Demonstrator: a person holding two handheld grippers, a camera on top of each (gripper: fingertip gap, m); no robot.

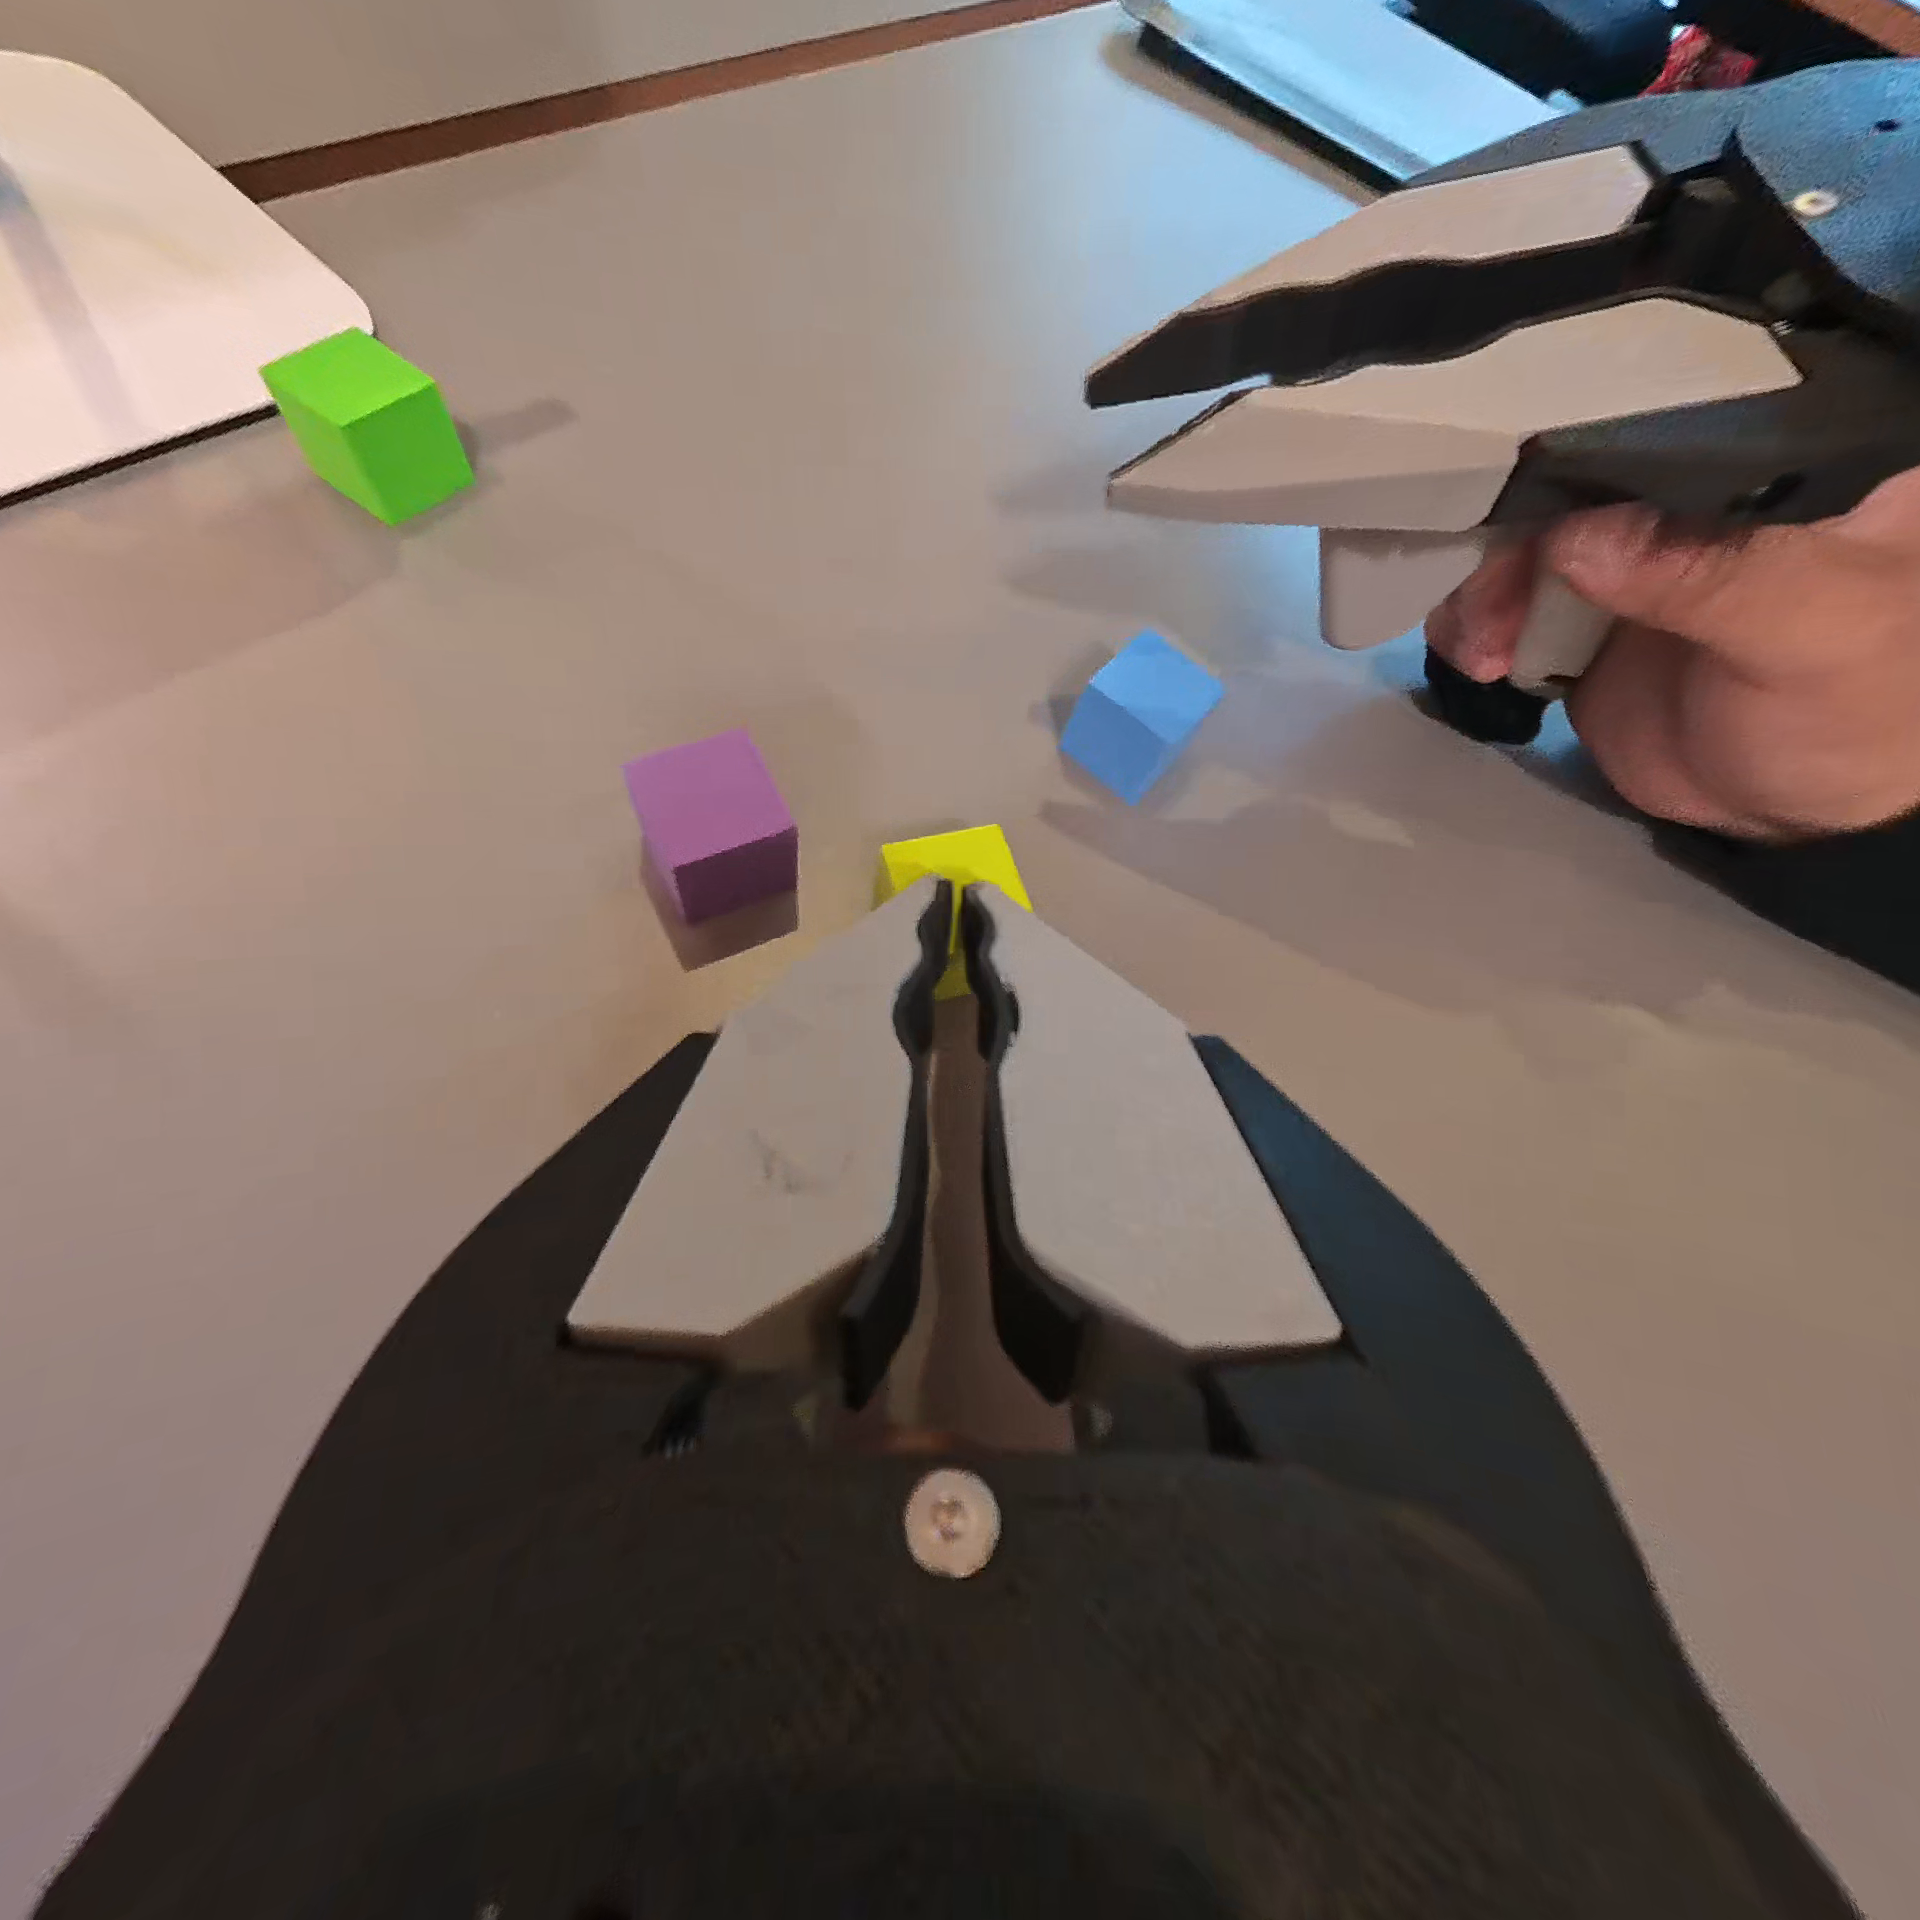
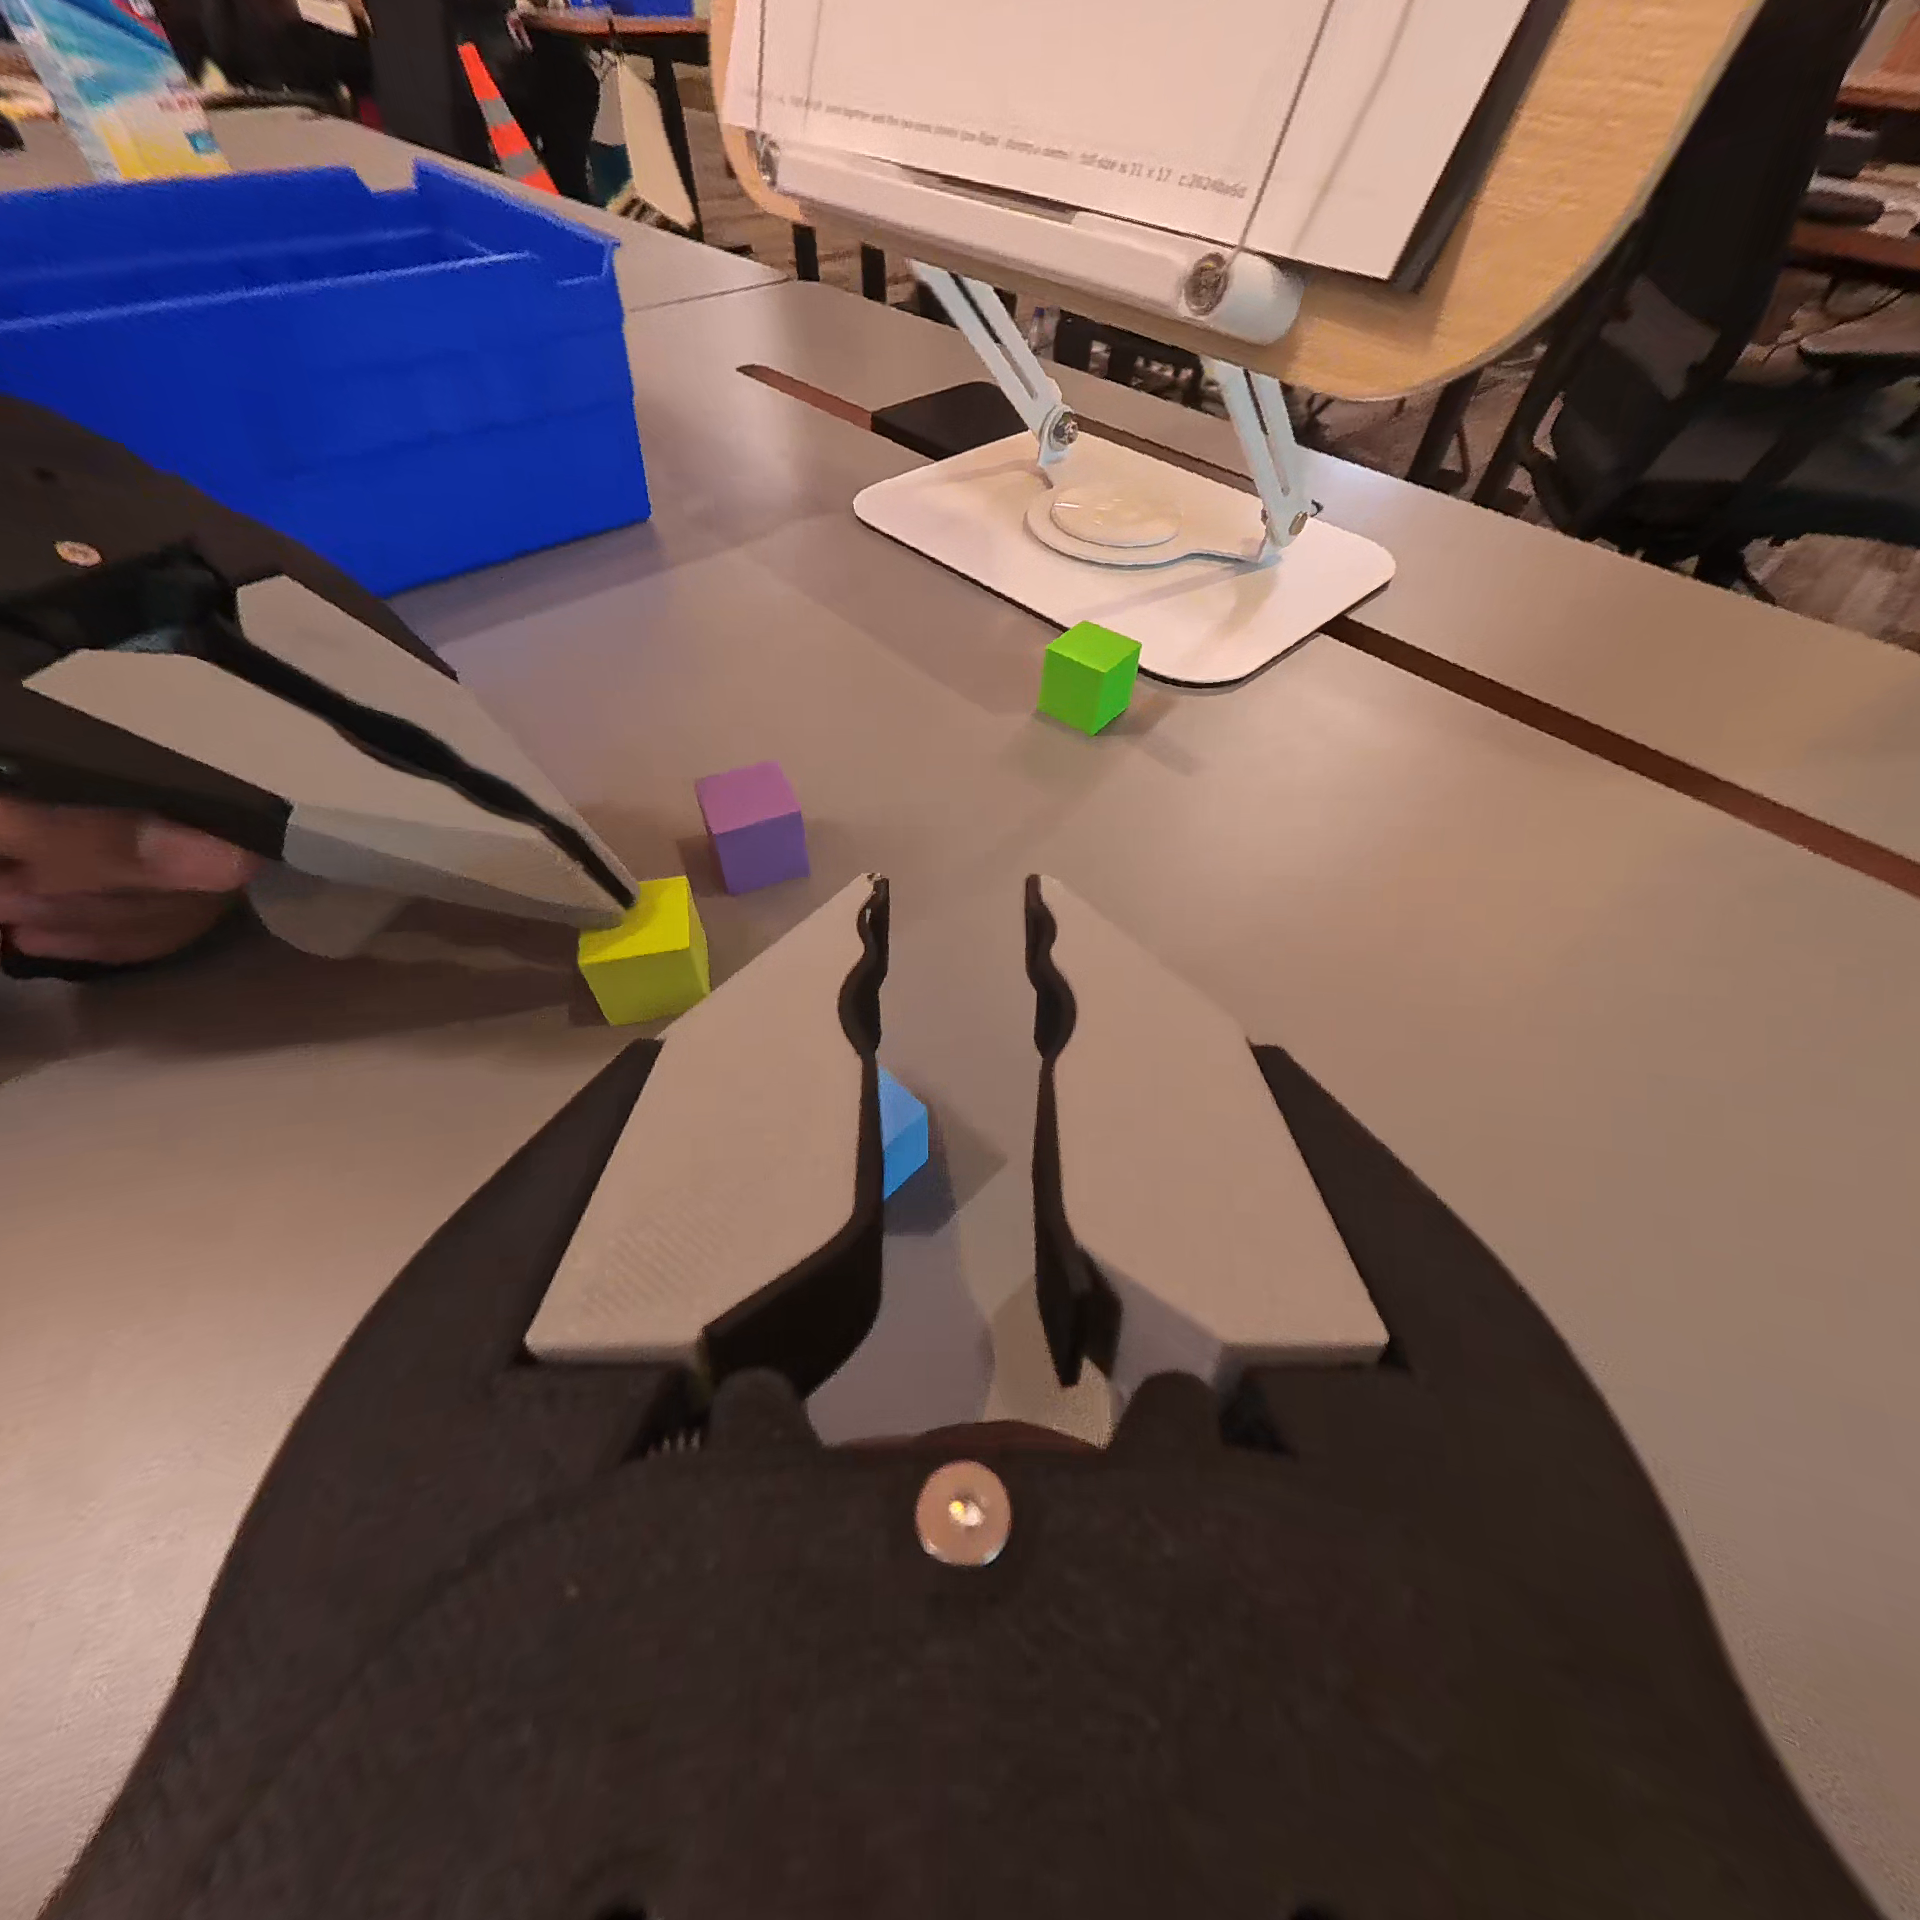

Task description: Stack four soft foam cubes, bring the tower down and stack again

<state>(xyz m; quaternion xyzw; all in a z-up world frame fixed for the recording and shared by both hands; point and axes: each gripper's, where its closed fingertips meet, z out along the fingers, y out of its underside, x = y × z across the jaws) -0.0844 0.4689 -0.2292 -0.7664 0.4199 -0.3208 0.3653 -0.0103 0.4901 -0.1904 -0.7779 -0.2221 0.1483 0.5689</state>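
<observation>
Four foam cubes lie apart on the grey table, none stacked. My left gripper (image 1: 954, 894) is shut, and its tips touch the top near corner of the yellow cube (image 1: 951, 852); this shows in the right wrist view too, gripper (image 2: 621, 902) on the cube (image 2: 649, 961). The purple cube (image 1: 712, 821) (image 2: 753, 826) sits just beyond it. The green cube (image 1: 369, 426) (image 2: 1086, 675) is by the white stand. My right gripper (image 2: 956, 894) (image 1: 1099, 436) is open and empty, held above the blue cube (image 2: 902, 1132) (image 1: 1138, 712), which its left finger partly hides.
A blue plastic bin (image 2: 312, 343) stands at the far left. A white stand base (image 2: 1132, 582) (image 1: 135, 312) carries a tilted board with papers. A flat grey device (image 1: 1351, 73) lies at the far right edge. A dark seam crosses the table behind the cubes. There is about 9 cm between the tips of the two grippers.
</observation>
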